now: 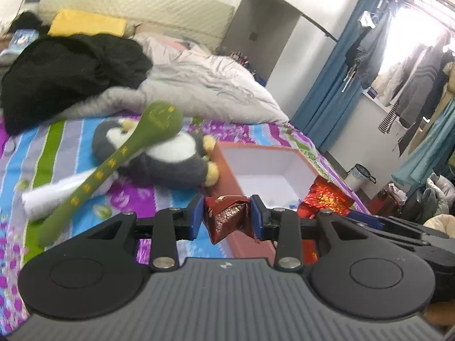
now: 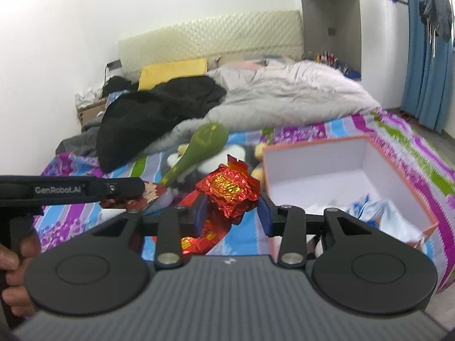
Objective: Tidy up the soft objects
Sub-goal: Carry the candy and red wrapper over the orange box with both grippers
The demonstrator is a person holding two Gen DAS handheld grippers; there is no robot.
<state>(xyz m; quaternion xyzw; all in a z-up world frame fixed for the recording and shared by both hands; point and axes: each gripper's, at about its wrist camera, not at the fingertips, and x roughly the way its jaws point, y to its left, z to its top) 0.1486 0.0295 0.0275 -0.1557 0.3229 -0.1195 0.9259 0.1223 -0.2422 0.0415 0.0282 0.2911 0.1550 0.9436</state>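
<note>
My left gripper (image 1: 227, 216) is shut on a dark red foil packet (image 1: 227, 213), lifted above the striped bedsheet (image 1: 71, 147). My right gripper (image 2: 231, 213) is shut on a bright red-and-gold foil packet (image 2: 230, 190); the left wrist view shows this packet (image 1: 324, 199) beside the box. An open orange box (image 1: 256, 148) with a white inside stands just beyond both grippers, and its white wall (image 2: 312, 159) lies right of the right gripper. A green plush snake (image 1: 142, 142) rests across a grey-and-white penguin plush (image 1: 170, 162). Another red packet (image 2: 199, 241) lies on the sheet under the right gripper.
A black garment (image 1: 71, 68) and a grey duvet (image 1: 204, 85) are heaped at the far end of the bed by a yellow pillow (image 1: 88, 22). A blue-and-white item (image 2: 378, 207) lies in the box. A white roll (image 1: 57, 196) lies under the snake. Clothes (image 1: 412, 71) hang at right.
</note>
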